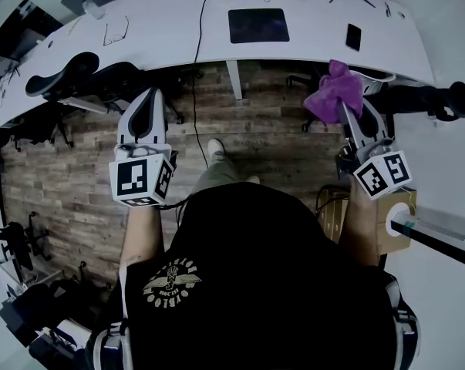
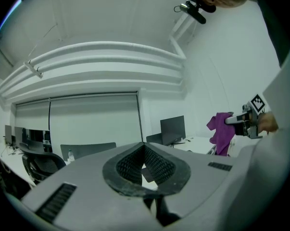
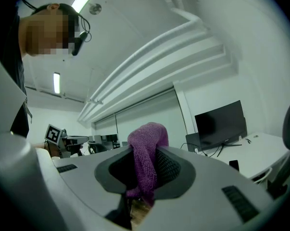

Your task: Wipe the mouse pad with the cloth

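**Cloth gripped, mouse pad not yet reached**

**Head view.** We hold both tools raised over the wooden floor (image 1: 78,176), short of the white bench (image 1: 163,29). The dark mouse pad (image 1: 258,25) lies flat on the bench near its front edge, well apart from both tools. A phone (image 1: 354,37) lies to its right. The right tongs (image 1: 342,106) carry the purple cloth (image 1: 334,89), which bunches over their tip and hangs free. We judge that the cloth is carried high so that it clears the bench edge on the approach. The left tongs (image 1: 149,97) point toward the bench.

**Left gripper view.** The left tongs (image 2: 145,148) are closed, pad against pad at the tip, with nothing between them. We judge this hand to be in reserve; it may steady the mouse pad if it slides. The cloth (image 2: 220,131) shows at right, dangling from the right tongs (image 2: 233,121).

**Right gripper view.** The right tongs (image 3: 145,153) are clamped on the cloth (image 3: 145,138). A fold stands above the jaws and the rest trails below. The grip takes the cloth near its middle, which in our judgement leaves a loose wad forward to serve as the wiping face. A monitor (image 3: 219,124) stands on the bench (image 3: 265,150) beyond. Wiping has not yet begun. The next move calls for lowering the wad onto the mouse pad.
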